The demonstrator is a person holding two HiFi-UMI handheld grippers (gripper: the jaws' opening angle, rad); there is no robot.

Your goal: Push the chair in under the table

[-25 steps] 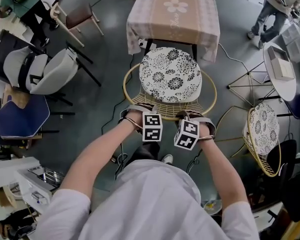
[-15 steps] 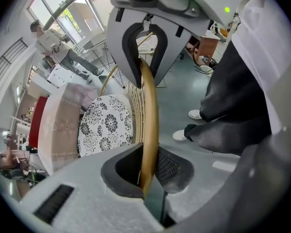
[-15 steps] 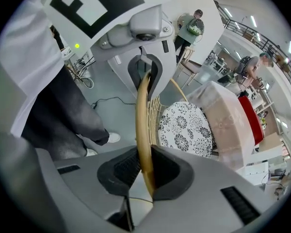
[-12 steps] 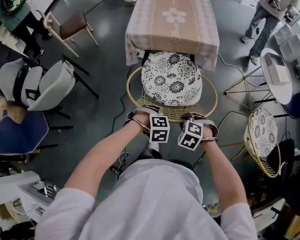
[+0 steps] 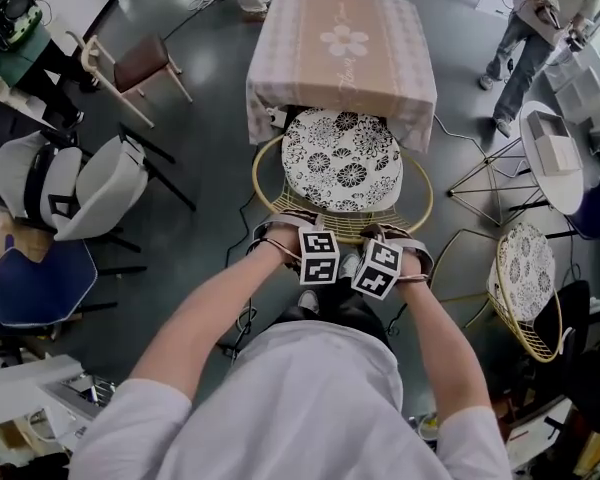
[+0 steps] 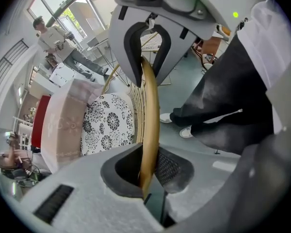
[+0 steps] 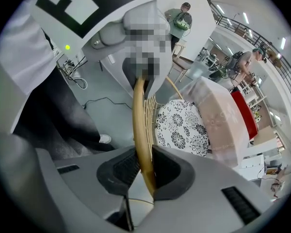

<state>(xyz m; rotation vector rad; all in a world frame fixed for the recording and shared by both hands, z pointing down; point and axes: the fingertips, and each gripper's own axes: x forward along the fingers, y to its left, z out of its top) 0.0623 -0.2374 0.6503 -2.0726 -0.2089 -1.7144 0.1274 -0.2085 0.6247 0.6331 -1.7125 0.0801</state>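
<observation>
The chair [image 5: 342, 161] has a gold wire frame and a black-and-white floral cushion. It stands in front of the square table [image 5: 342, 53] draped in a pink cloth, with the cushion's far edge under the cloth's hem. My left gripper [image 5: 302, 230] and right gripper [image 5: 385, 236] point steeply down, side by side on the chair's back rim. In the left gripper view the gold rim [image 6: 149, 110] runs between the pads of my left gripper [image 6: 148, 171], which is shut on it. In the right gripper view my right gripper [image 7: 143, 176] clamps the same rim [image 7: 141, 130].
Grey shell chairs [image 5: 80, 173], a blue chair [image 5: 40, 278] and a wooden chair [image 5: 130, 63] stand at the left. At the right are a second gold wire chair [image 5: 525, 273] and a round white table [image 5: 555, 148]. A person [image 5: 525, 18] stands at the far right.
Both grippers have moved forward with the chair's back rim. The chair has slid toward the table, and its cushion now reaches under the cloth's hem.
</observation>
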